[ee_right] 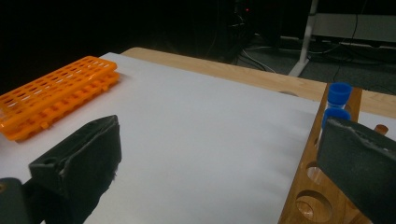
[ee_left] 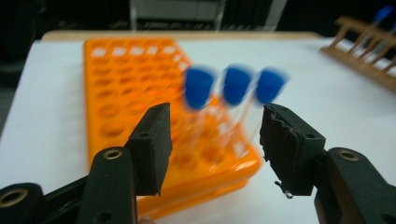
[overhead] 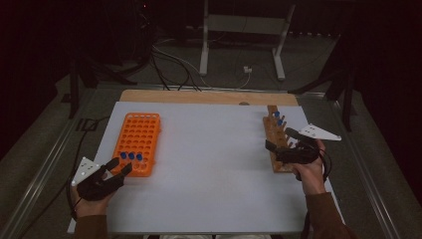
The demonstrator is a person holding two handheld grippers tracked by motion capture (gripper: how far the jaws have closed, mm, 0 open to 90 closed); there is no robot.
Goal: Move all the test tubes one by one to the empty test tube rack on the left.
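Observation:
An orange tube rack (overhead: 137, 142) lies on the left of the white table. Three blue-capped tubes (overhead: 131, 156) stand in a row at its near end. My left gripper (overhead: 121, 165) sits just short of that end, open. In the left gripper view the tubes (ee_left: 236, 84) rise beyond the gap of the gripper (ee_left: 215, 135), and neither pad touches them. A wooden rack (overhead: 277, 144) on the right holds blue-capped tubes (overhead: 278, 119) at its far end. My right gripper (overhead: 279, 138) hovers over its near part, wide open (ee_right: 219, 140) and holding nothing.
The white sheet (overhead: 209, 164) covers a wooden tabletop whose back edge (overhead: 209, 97) shows. Behind the table are a metal stand (overhead: 239, 40) and cables on the floor. The wooden rack's near holes (ee_right: 313, 207) stand empty. The orange rack (ee_right: 51, 100) lies far across.

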